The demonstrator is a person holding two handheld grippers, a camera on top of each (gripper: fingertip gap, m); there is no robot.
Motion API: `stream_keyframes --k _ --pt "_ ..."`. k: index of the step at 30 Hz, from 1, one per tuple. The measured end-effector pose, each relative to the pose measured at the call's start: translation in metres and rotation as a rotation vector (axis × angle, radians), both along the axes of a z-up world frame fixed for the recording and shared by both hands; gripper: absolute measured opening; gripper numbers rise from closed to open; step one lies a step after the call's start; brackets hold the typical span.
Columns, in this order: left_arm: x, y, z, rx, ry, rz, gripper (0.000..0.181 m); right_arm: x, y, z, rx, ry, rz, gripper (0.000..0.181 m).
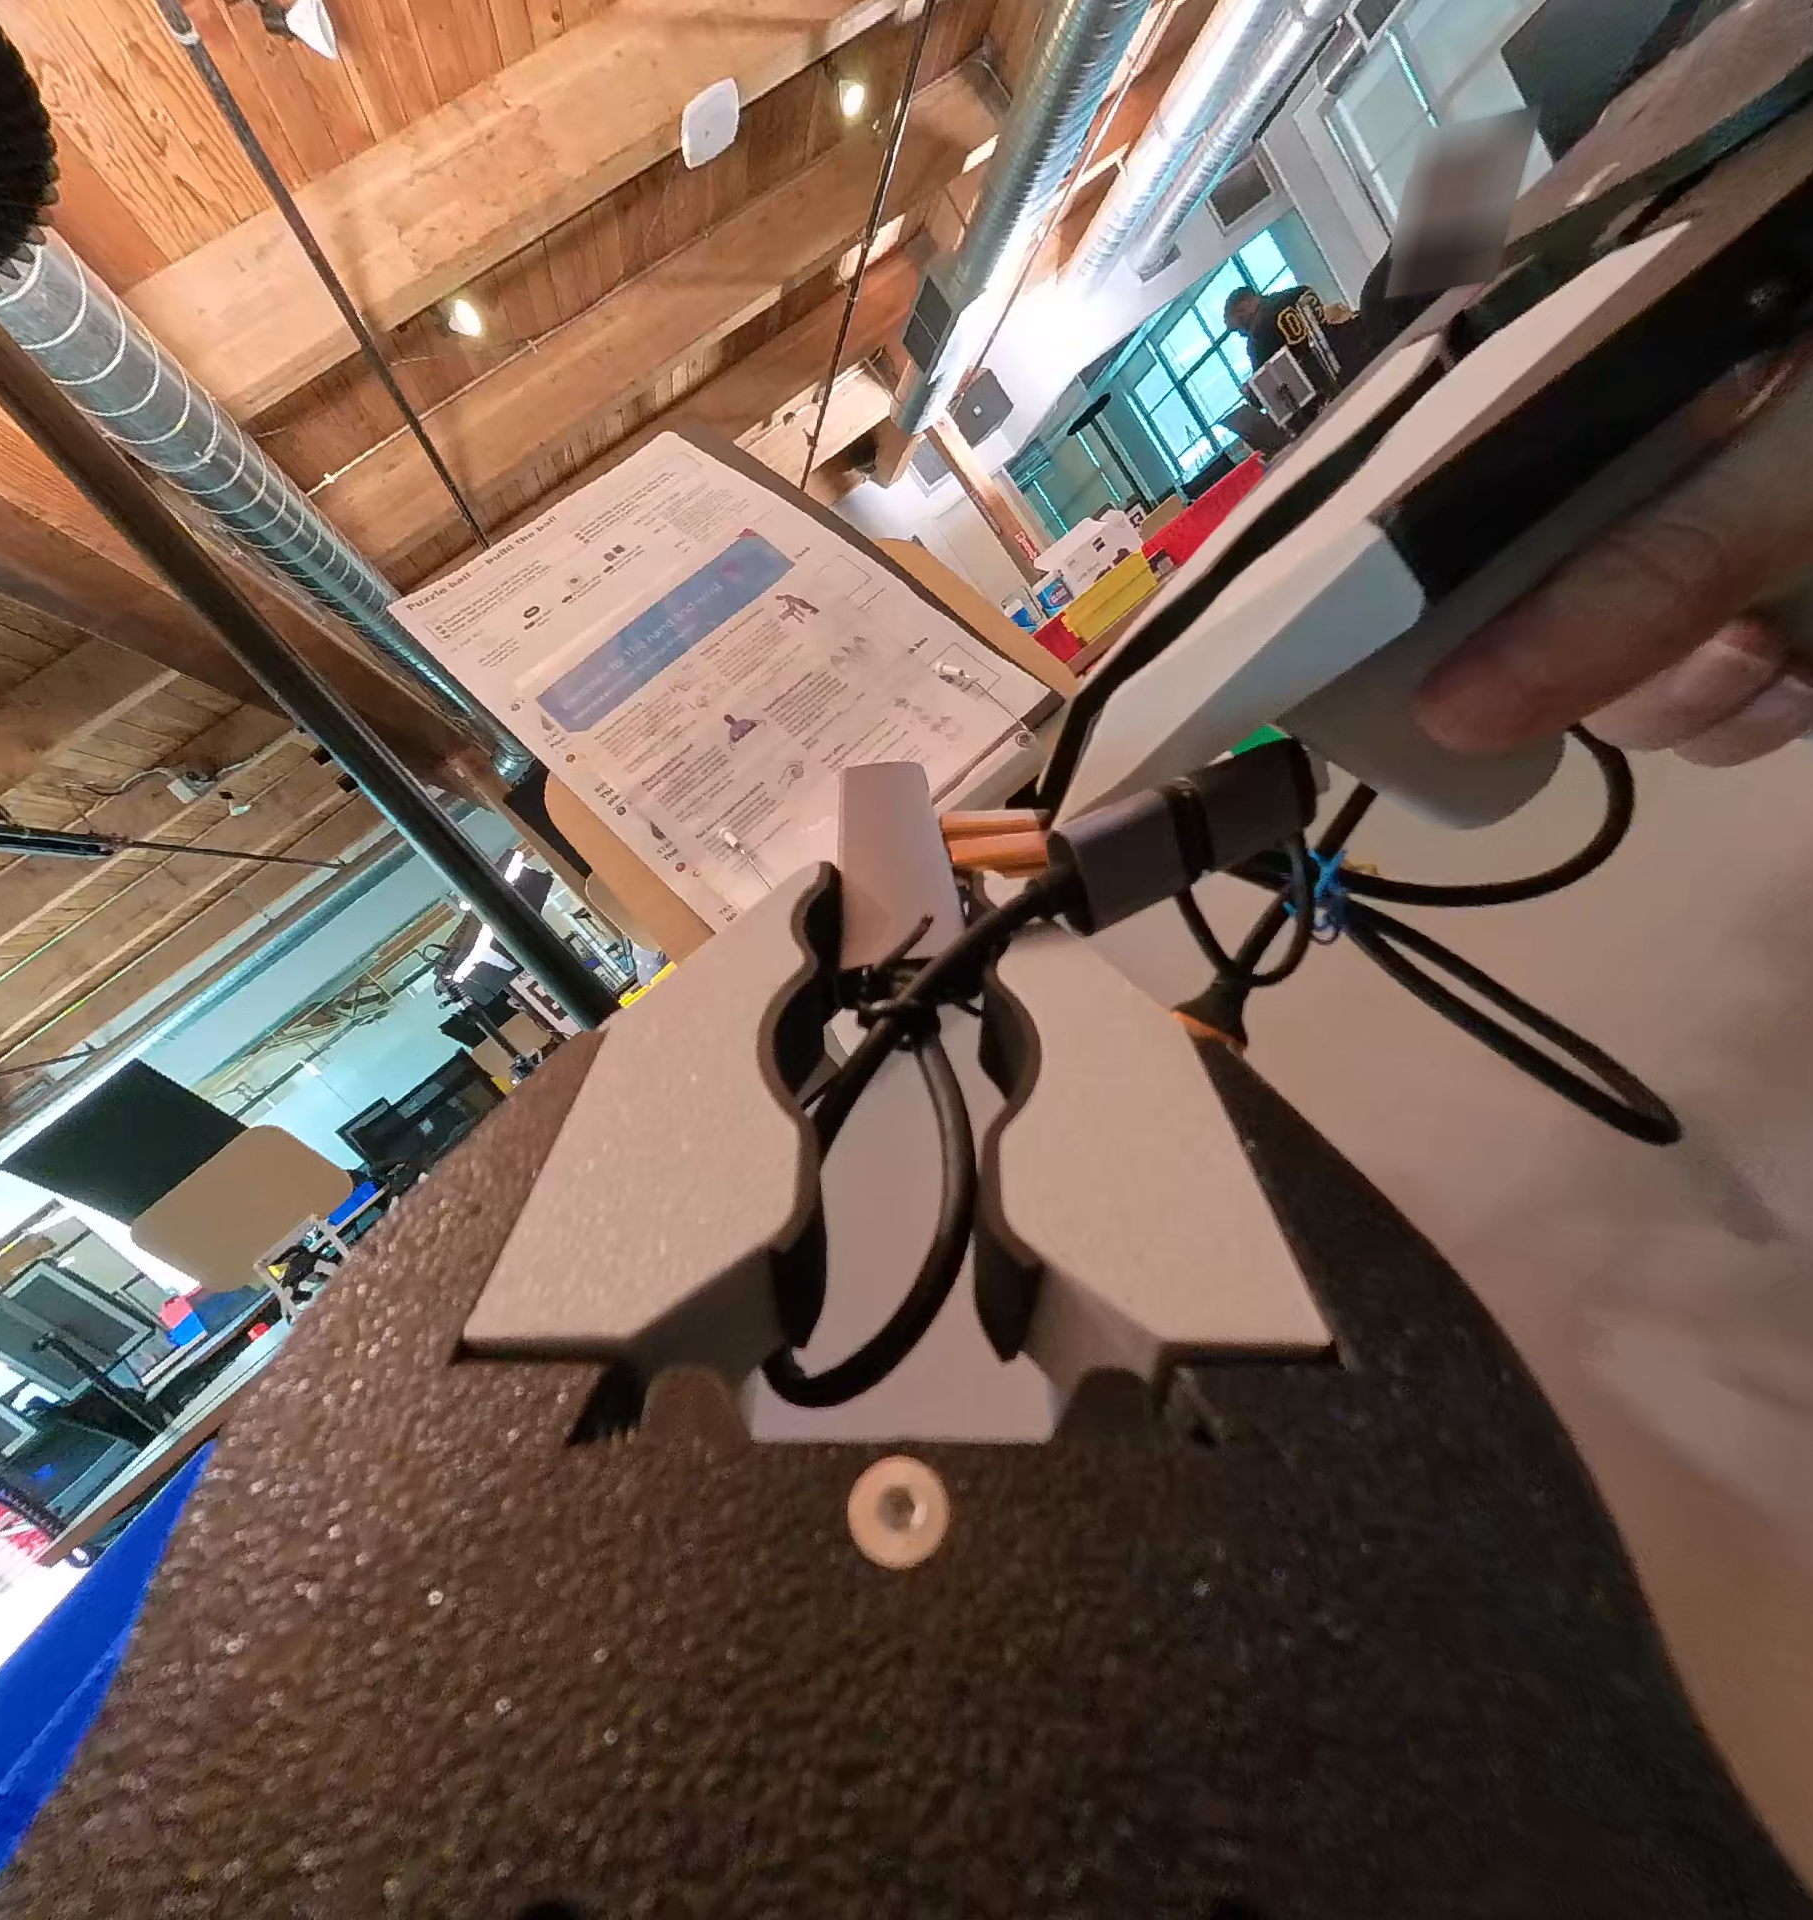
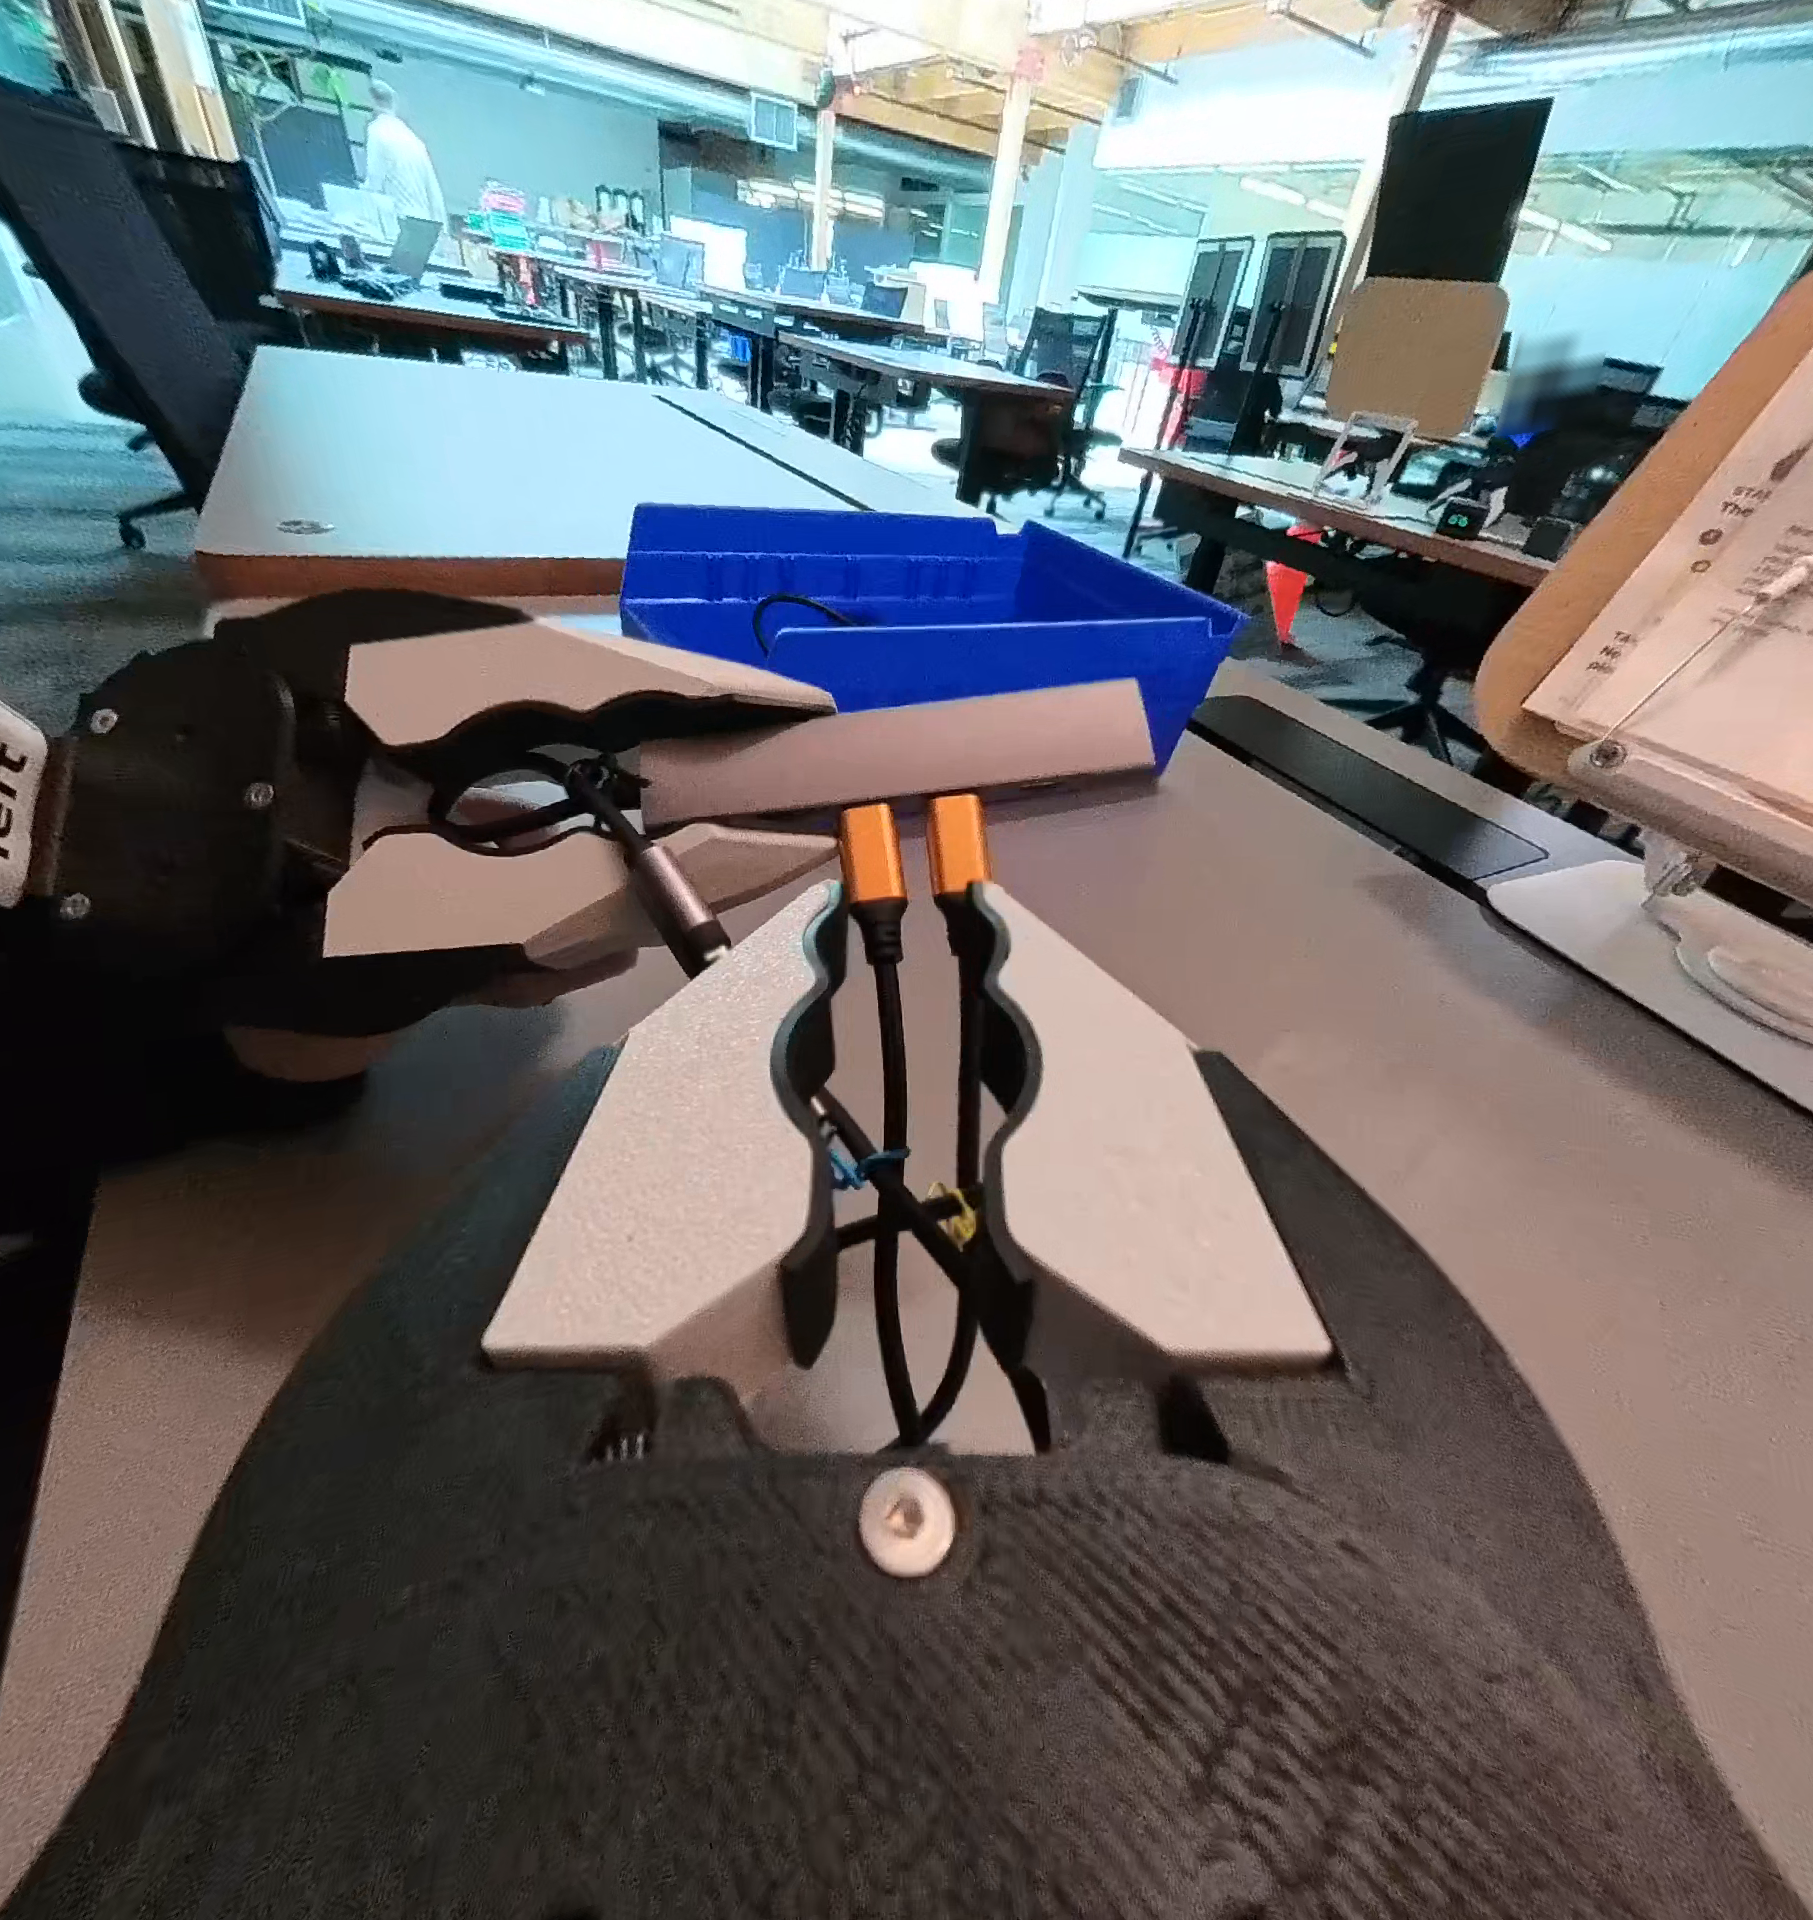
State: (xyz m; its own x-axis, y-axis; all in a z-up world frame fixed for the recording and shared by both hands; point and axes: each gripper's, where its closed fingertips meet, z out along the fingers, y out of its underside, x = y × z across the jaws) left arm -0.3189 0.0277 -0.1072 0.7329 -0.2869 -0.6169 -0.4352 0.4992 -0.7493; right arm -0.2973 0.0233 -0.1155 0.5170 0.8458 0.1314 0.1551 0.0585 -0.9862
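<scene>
- We saw our right gripper (image 2: 907, 914) clamped on two black cables with orange plugs (image 2: 912, 842), both plugged into the grey hub (image 2: 897, 750).
- Our left gripper (image 2: 777, 769) gripped that hub's end above the desk (image 2: 1401, 1039).
- A blue bin (image 2: 985, 665) sat at the desk's far edge.

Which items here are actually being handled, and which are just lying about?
Handled: grey hub, in left tongs; two orange-plugged cables, in right tongs, plugged into the hub; hub's own lead.
Lying about: blue bin; instruction sheet on stand.
</scene>
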Motion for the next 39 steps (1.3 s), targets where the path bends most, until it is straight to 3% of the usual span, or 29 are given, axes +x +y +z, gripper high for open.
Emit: stream_keyframes --k 4,20,27,28,29,31,32,34,36,39 --pt "0.001 0.0 -0.001 -0.01 -0.004 -0.012 0.022 -0.002 -0.01 -0.006 -0.044 0.003 0.066 0.016" --pt "-0.002 0.003 -0.006 -0.093 -0.042 0.002 0.022 0.0 -0.006 -0.008 0.025 0.03 -0.011 0.007" --pt "-0.003 0.009 -0.015 -0.157 -0.026 0.066 0.023 0.005 -0.007 -0.021 -0.039 -0.125 0.001 0.007" --pt "-0.009 0.011 -0.012 -0.149 -0.056 0.112 0.022 0.008 -0.008 -0.022 -0.055 -0.129 -0.001 0.007" --pt "-0.045 0.022 -0.001 -0.126 -0.181 0.279 0.022 0.012 -0.007 -0.027 -0.084 -0.177 0.004 0.006" --pt "-0.097 0.039 -0.003 -0.242 -0.375 0.329 0.022 0.041 0.001 -0.062 -0.073 -0.419 -0.076 0.007" --pt "-0.104 0.039 0.0 -0.222 -0.376 0.297 0.022 0.043 -0.004 -0.06 -0.122 -0.342 -0.048 0.007" --pt "-0.09 0.032 0.004 -0.201 -0.381 0.211 0.022 0.04 -0.014 -0.02 -0.213 -0.053 0.057 0.006" --pt "-0.071 0.026 0.005 -0.144 -0.277 0.198 0.022 0.054 -0.013 0.021 -0.125 0.011 0.051 0.006" --pt "-0.052 0.019 0.005 -0.105 -0.19 0.162 0.022 0.101 -0.006 0.073 0.097 0.007 -0.104 0.007"
